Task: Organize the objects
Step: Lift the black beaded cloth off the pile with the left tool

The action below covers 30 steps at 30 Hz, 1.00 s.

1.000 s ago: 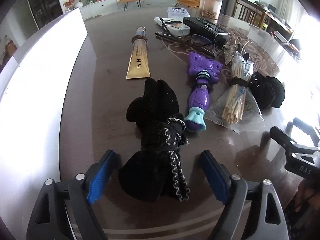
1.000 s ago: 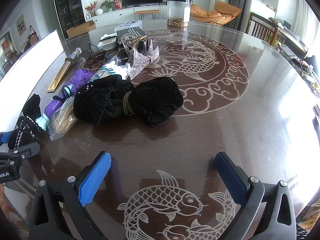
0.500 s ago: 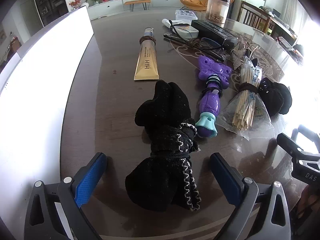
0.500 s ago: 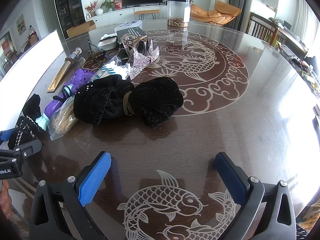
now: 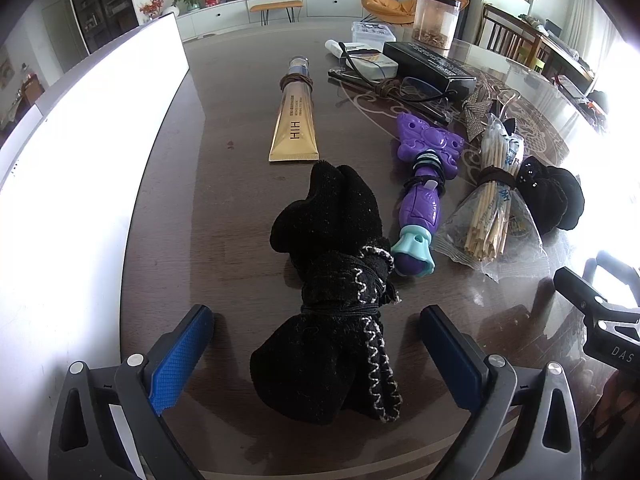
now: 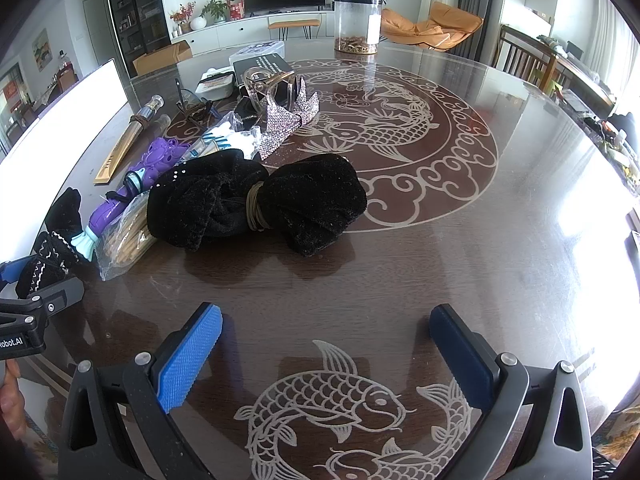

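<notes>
A black sock bundle tied with a black-and-white cord [image 5: 336, 304] lies on the dark table, its near end between the tips of my open left gripper [image 5: 316, 344], untouched. Beside it lie a purple toy [image 5: 424, 188], a bag of wooden sticks [image 5: 492, 216] and a gold tube [image 5: 296, 124]. A second black cloth bundle tied with a tan band [image 6: 256, 200] lies well ahead of my open, empty right gripper [image 6: 326, 346], which hovers over the fish pattern. The sock bundle [image 6: 48, 248] also shows at the far left of the right wrist view.
A white board [image 5: 80, 160] runs along the table's left edge. Further back lie glasses [image 5: 400, 90], a black box [image 5: 428, 64], a clear jar [image 6: 356, 24], a sparkly silver piece [image 6: 284, 124] and small white boxes. The right gripper [image 5: 600, 312] shows at right in the left wrist view.
My left gripper has drawn back a little from the sock bundle, with its jaws slightly wider. The right gripper has not moved.
</notes>
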Motion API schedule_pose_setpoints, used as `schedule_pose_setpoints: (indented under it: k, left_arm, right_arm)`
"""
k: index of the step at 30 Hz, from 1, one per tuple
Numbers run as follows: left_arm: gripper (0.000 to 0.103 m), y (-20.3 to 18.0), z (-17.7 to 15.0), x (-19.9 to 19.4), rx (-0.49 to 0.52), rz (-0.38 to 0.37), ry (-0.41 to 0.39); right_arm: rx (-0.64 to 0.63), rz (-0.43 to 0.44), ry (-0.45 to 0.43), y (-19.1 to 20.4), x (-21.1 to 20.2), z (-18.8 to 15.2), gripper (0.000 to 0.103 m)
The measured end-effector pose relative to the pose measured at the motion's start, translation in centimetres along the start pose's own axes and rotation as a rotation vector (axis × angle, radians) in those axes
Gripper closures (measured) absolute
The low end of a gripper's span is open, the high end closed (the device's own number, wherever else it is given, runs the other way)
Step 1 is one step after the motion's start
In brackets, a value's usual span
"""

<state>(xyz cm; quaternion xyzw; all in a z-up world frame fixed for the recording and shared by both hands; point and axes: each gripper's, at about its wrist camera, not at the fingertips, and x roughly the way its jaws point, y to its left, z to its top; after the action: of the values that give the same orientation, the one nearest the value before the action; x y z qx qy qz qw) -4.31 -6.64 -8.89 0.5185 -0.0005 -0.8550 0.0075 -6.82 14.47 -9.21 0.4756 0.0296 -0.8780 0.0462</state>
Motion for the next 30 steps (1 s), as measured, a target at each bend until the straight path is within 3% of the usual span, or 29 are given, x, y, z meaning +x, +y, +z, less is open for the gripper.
schedule_pose_setpoints:
  k: [19,30]
  left_arm:
    - [0.0,-0.03,0.07,0.14,0.002,-0.001,0.005]
    - [0.0,0.18,-0.45,-0.14,0.058,-0.029,0.038]
  right_arm:
    - [0.0,0.001,0.0,0.01,-0.02,0.0,0.0]
    - [0.044,0.011,-0.024,-0.98,-0.82,0.25,0.0]
